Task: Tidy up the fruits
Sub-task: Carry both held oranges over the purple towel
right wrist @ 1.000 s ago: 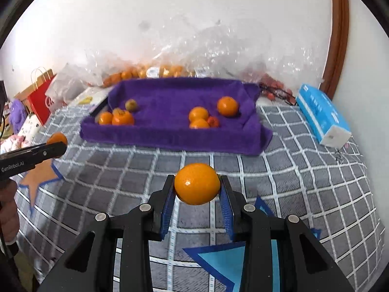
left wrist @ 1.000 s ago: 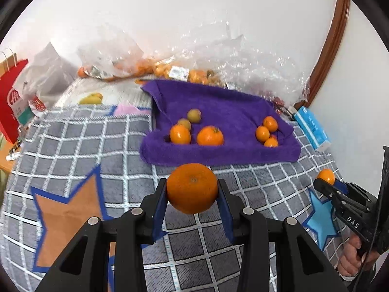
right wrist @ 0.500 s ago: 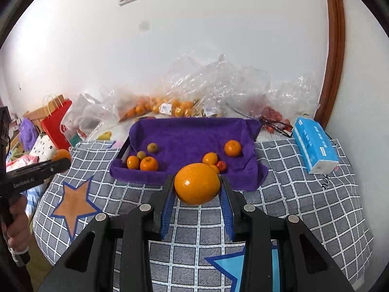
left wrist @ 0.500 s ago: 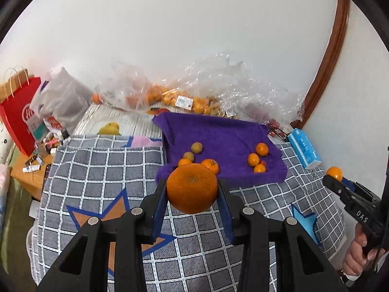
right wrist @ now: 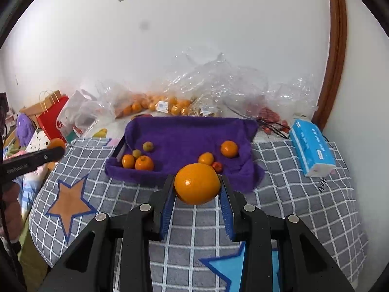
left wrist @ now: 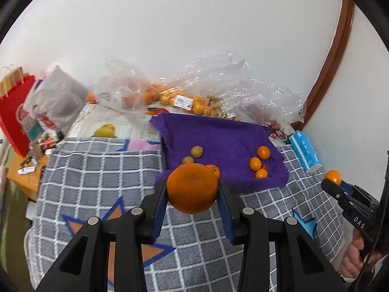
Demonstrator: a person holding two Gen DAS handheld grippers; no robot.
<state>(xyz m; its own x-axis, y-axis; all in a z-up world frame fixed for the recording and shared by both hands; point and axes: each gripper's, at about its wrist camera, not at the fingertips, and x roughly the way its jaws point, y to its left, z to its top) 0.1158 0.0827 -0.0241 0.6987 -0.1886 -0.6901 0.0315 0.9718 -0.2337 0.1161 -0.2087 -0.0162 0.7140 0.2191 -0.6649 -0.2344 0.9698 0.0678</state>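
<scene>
White wall is backing a checked blanket point(left wrist: 97, 182) where a purple towel point(left wrist: 226, 141) is lying with small fruits on it. You are gripping an orange point(left wrist: 192, 188) in your left claw point(left wrist: 192, 192) and another orange point(right wrist: 197, 183) in your right claw point(right wrist: 197, 187), both clenched. From each claw the towel is lying straight ahead and below; neither looks nearer.

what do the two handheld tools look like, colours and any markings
Both tools, the left tool and the right tool, are black angular plastic frames with silver round rivets and ribbed blue pads inside the fingers. White lettering, "DAS", marks the right tool's side, seen from the left wrist.
</scene>
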